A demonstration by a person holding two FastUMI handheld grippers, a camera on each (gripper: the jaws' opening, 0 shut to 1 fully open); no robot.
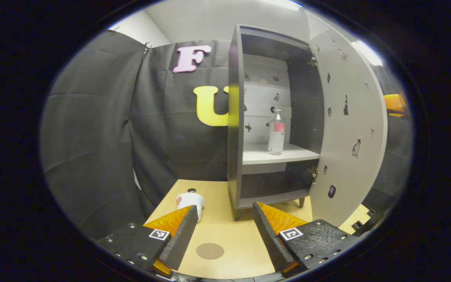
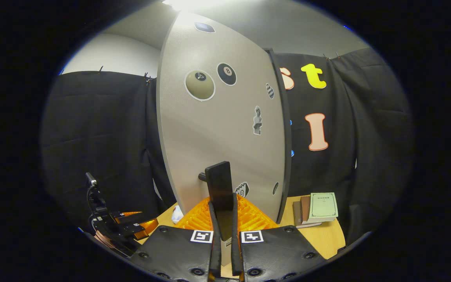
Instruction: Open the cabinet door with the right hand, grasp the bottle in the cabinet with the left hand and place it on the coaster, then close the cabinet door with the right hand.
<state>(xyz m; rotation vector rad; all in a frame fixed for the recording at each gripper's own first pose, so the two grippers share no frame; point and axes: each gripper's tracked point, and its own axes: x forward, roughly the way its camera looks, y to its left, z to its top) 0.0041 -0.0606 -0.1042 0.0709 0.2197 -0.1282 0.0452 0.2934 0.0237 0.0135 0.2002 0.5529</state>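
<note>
In the left gripper view, taking the cabinet as the landmark: well to its left and low on the wooden table lies a white container with a dark cap, tipped on its side, partly behind one finger of the left gripper. That gripper hovers in front of the cabinet with its fingers spread wide and nothing between them; between the fingers, on the table in front of the cabinet, lies the round brown coaster. Inside the cabinet the clear bottle with a red-and-white label stands upright on the middle shelf, toward the right of the opening. To the cabinet's right, the cabinet door stands swung wide open, its inner face dotted with small stickers. In the right gripper view, the left gripper shows low at the left, left of the door. The door rises in the middle, carrying ball stickers and a bust sticker. The right gripper has its fingers closed nearly together on the dark door handle, which stands upright between them. Right of the door a stack of books rests on the table.
</note>
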